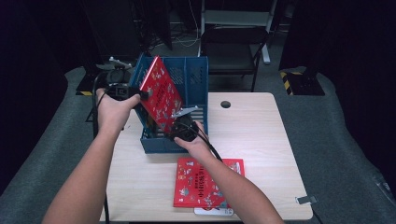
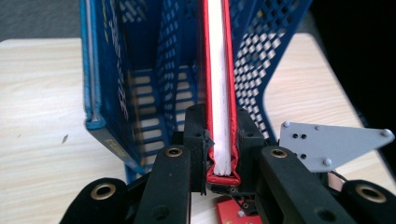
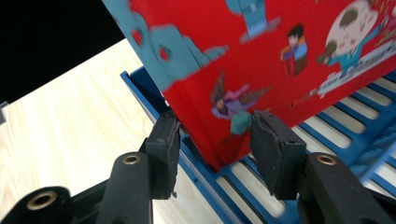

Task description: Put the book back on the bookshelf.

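A red picture book [image 1: 161, 93] hangs tilted over a blue slotted file rack [image 1: 196, 74] on the light wooden table [image 1: 252, 130]. My left gripper [image 1: 140, 94] is shut on the book's upper edge. In the left gripper view its pads [image 2: 196, 135] clamp the red covers and white pages [image 2: 218, 70] above the rack's dividers [image 2: 168, 70]. My right gripper [image 1: 175, 125] is at the book's lower corner. In the right gripper view that corner [image 3: 215, 154] sits between the parted jaws [image 3: 215, 135], just over the rack's slatted floor [image 3: 336, 121].
A second red picture book [image 1: 208, 182] lies flat near the table's front edge, partly under my right forearm, with something white [image 1: 212, 211] beneath it. The tabletop has a cable hole [image 1: 225, 104]. A dark chair [image 1: 233, 42] stands behind the table.
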`<state>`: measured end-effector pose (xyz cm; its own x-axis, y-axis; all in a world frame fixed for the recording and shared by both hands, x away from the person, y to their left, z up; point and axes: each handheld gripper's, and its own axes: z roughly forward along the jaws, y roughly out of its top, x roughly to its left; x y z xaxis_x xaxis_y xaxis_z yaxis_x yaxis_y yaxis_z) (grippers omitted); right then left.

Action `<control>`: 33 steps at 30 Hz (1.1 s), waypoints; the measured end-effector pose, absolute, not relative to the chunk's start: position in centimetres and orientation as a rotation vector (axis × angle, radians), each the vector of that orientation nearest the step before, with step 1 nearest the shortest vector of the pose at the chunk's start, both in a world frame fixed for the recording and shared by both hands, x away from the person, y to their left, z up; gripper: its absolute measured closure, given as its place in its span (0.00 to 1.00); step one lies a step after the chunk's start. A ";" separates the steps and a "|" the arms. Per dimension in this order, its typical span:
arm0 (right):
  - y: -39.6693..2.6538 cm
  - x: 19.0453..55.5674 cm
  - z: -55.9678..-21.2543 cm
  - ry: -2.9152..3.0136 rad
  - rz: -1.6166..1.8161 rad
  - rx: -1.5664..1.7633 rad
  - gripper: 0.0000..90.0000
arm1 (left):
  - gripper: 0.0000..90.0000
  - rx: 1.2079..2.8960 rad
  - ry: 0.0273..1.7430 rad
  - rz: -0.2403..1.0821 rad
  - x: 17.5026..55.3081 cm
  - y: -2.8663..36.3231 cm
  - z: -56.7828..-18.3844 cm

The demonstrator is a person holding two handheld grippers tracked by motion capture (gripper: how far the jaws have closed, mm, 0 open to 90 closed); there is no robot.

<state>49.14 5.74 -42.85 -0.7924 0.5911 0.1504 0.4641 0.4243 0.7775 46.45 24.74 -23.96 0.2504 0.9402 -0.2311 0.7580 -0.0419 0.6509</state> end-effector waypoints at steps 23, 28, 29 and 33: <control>5.5 50.9 -42.8 2.446 1.271 1.025 0.59 | 0.88 1.812 1.652 0.304 48.2 23.3 -25.4; 5.5 51.3 -42.9 2.449 1.244 1.025 0.59 | 0.88 1.802 1.667 0.307 48.5 22.9 -25.7; 5.5 51.3 -43.0 2.443 1.250 1.039 0.59 | 0.88 1.805 1.666 0.310 48.6 22.9 -25.7; 5.4 51.6 -43.0 2.421 1.248 1.044 0.59 | 0.88 1.794 1.670 0.303 48.7 22.8 -25.9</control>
<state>51.55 5.37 -43.03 -0.7218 0.6820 0.1178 0.4914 0.3852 0.7812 48.71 22.76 -25.87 0.1578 0.9520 -0.2622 0.7991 0.0328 0.6003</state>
